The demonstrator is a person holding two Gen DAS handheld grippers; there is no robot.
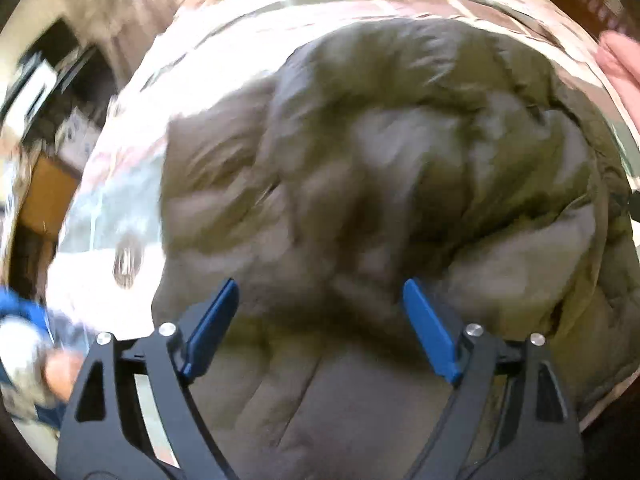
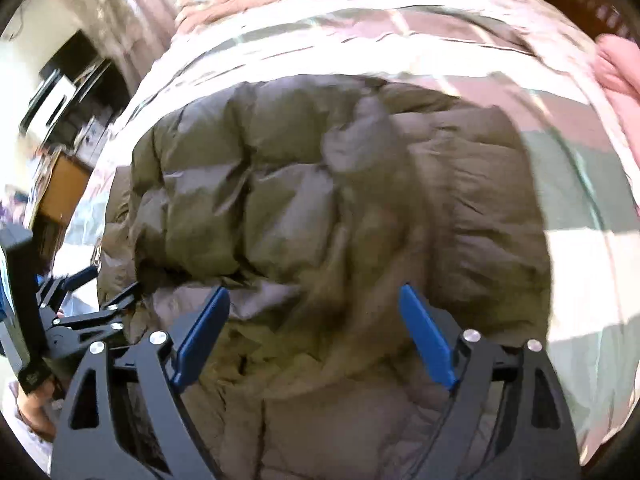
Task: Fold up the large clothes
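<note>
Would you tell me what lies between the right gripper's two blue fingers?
Only the olive puffer jacket, beneath the open right gripper; nothing is gripped, per the right wrist view.

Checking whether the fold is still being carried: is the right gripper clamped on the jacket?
No, the right gripper stands wide open above the olive puffer jacket, with no fabric pinched between its blue fingers.
</note>
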